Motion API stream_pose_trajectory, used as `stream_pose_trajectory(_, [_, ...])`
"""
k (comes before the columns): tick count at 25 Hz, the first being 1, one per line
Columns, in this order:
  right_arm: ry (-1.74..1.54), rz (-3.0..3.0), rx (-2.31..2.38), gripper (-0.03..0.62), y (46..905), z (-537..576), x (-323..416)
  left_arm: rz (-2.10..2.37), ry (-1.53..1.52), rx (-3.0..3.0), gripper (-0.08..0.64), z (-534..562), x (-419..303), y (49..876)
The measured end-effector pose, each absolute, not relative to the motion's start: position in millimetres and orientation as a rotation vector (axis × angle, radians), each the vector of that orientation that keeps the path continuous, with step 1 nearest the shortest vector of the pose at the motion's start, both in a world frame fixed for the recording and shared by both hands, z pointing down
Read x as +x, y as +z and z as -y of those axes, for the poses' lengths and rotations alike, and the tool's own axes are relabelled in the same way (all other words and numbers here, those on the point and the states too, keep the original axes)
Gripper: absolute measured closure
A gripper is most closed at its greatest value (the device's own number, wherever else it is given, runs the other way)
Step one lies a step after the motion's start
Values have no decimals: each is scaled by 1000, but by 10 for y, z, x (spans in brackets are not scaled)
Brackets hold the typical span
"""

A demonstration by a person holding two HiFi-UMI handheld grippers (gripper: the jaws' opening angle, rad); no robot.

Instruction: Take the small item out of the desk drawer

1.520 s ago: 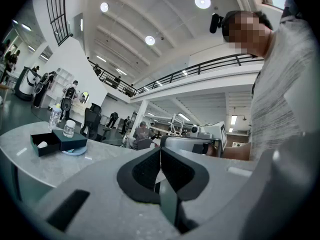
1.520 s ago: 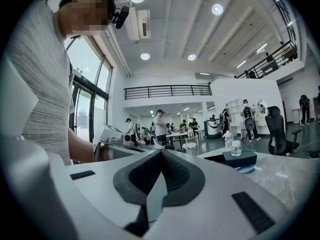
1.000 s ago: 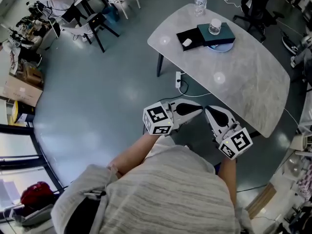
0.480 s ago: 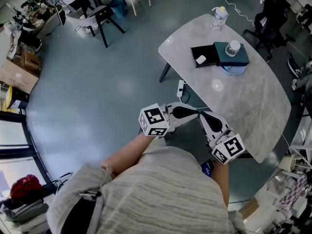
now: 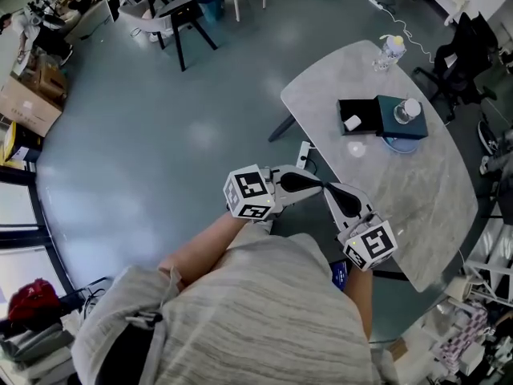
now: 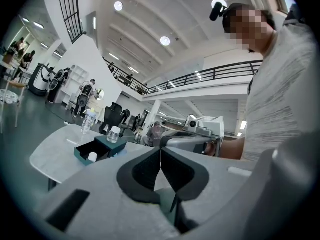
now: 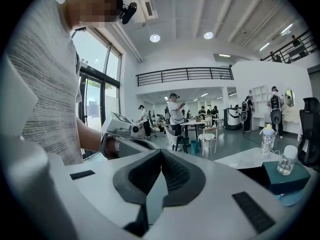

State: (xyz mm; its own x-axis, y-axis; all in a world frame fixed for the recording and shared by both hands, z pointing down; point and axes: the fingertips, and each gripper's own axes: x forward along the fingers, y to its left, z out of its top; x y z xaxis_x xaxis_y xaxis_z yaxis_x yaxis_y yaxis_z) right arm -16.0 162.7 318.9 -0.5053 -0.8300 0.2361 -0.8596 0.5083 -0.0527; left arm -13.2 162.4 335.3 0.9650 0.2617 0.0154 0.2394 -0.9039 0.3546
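Left gripper (image 6: pixel 160 156) — jaws pressed together, nothing between them. Right gripper (image 7: pixel 161 159) — likewise clenched and empty. Both are held near level, tips almost meeting in front of the person's chest; I judge this a carrying posture, since the work lies well apart. Small white item (image 5: pixel 351 123): lies in the open black drawer (image 5: pixel 365 111) of a teal desktop unit (image 5: pixel 394 123) on the grey table (image 5: pixel 401 207). The drawer is already out, so the jaws need only open before reaching in.

Small white item (image 5: pixel 351 123) in open drawer (image 5: pixel 366 107)
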Motion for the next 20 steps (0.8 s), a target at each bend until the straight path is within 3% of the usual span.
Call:
stream_pose_trajectory(10, [319, 2531, 1371, 581, 3400, -1365, -60, -343, 122, 2712, 545, -1370, -17, 3554])
stream_pose_trajectory(20, [189, 2417, 1174, 581, 3419, -845, 411, -295, 178, 2729, 545, -822, 497, 3540])
